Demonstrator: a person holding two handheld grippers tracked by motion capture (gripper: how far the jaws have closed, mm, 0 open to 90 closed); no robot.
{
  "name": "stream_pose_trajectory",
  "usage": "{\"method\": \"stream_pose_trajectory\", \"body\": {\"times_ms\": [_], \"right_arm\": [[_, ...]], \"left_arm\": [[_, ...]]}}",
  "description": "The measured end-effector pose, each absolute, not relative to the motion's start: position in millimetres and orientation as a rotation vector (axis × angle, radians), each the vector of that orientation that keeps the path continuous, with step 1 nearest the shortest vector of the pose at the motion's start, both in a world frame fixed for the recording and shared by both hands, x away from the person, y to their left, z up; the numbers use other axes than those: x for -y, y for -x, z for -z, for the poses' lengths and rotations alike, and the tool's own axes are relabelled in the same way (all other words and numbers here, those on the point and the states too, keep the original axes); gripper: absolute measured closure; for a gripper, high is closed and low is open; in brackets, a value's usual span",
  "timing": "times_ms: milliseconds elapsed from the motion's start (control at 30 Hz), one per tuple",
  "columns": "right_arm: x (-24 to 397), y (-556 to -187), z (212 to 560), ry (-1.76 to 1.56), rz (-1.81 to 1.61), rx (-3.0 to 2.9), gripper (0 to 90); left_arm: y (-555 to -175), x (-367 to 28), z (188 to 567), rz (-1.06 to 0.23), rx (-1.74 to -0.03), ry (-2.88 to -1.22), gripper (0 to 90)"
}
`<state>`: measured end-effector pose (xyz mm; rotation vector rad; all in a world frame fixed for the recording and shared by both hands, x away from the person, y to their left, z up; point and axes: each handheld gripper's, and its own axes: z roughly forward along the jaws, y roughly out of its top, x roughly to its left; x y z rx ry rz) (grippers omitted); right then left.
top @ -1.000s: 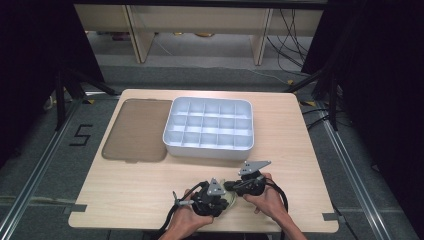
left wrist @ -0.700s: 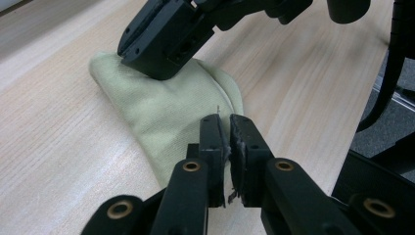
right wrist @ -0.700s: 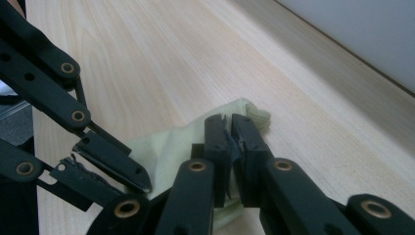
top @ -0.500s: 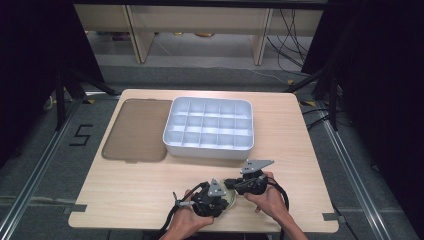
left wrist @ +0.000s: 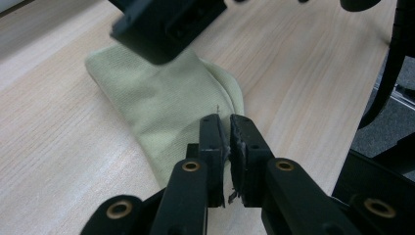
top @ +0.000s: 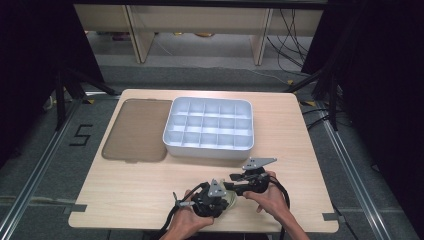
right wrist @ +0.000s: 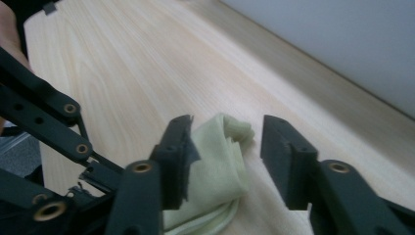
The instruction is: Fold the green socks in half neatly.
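A pale green sock (top: 231, 201) lies crumpled on the table near its front edge, between two hands. My left gripper (left wrist: 224, 120) is shut on the sock's (left wrist: 166, 98) near edge, with a thin fold pinched between its pads. From the right, my right gripper (right wrist: 226, 125) straddles the bunched sock (right wrist: 220, 156). Its jaws have just been opening and stand apart, the right pad clear of the fabric. In the high view the left gripper (top: 223, 199) and right gripper (top: 234, 187) meet over the sock.
A white tray (top: 207, 150) with several compartments stands at the table's middle back. A flat brown lid (top: 135, 130) lies to its left. Bare wood (top: 300, 130) spreads to the right. Cables trail off the front edge.
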<state>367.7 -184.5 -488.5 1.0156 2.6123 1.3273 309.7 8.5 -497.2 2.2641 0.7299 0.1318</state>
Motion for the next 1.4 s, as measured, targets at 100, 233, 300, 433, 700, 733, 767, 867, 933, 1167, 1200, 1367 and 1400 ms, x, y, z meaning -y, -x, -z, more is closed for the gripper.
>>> {"method": "stream_pose_trajectory", "body": {"times_ms": [100, 233, 300, 433, 700, 733, 767, 867, 933, 1167, 1200, 1367, 1400], "right_arm": [[183.5, -367.8, 490.0, -1.036, -1.301, -2.631, 50.5], [180.2, -367.7, 494.2, -1.053, -1.288, -2.649, 47.3], [179.4, -367.6, 496.0, -1.065, -1.256, -2.666, 46.3], [175.5, -368.3, 502.0, -1.075, -1.204, -2.706, 46.2], [172.7, -369.3, 505.1, -1.081, -1.161, -2.721, 48.1], [172.6, -369.3, 504.9, -1.077, -1.159, -2.727, 48.4], [171.9, -368.8, 504.9, -1.078, -1.154, -2.724, 48.7], [171.8, -367.8, 505.2, -1.091, -1.16, -2.722, 51.6], [171.8, -367.9, 505.3, -1.099, -1.167, -2.728, 54.0], [172.7, -368.6, 506.4, -1.131, -1.199, -2.745, 60.2], [172.9, -368.6, 506.6, -1.136, -1.202, -2.741, 60.6], [174.5, -369.7, 508.2, -1.148, -1.236, -2.753, 63.8], [175.0, -369.8, 508.1, -1.151, -1.233, -2.749, 63.9]], "left_arm": [[-309.3, -8.4, 497.2, -0.133, -0.733, -2.263, 82.7], [-308.8, -8.2, 496.8, -0.146, -0.734, -2.274, 82.2], [-308.2, -7.7, 497.4, -0.132, -0.741, -2.258, 82.1], [-307.1, -7.5, 497.8, -0.145, -0.747, -2.264, 81.5], [-304.7, -8.7, 497.0, -0.156, -0.729, -2.274, 78.5], [-304.5, -8.7, 497.0, -0.146, -0.716, -2.271, 78.5], [-304.2, -8.1, 497.2, -0.141, -0.725, -2.262, 77.7], [-303.9, -8.0, 497.2, -0.13, -0.724, -2.26, 74.8], [-303.6, -8.3, 497.2, -0.132, -0.718, -2.258, 73.3], [-303.8, -14.2, 494.0, -0.058, -0.756, -2.208, 59.3], [-303.1, -16.9, 492.0, -0.064, -0.766, -2.198, 59.3], [-299.1, -40.7, 480.9, -0.067, -0.797, -2.155, 47.9], [-297.7, -49.8, 479.2, -0.08, -0.81, -2.149, 47.1]]}}
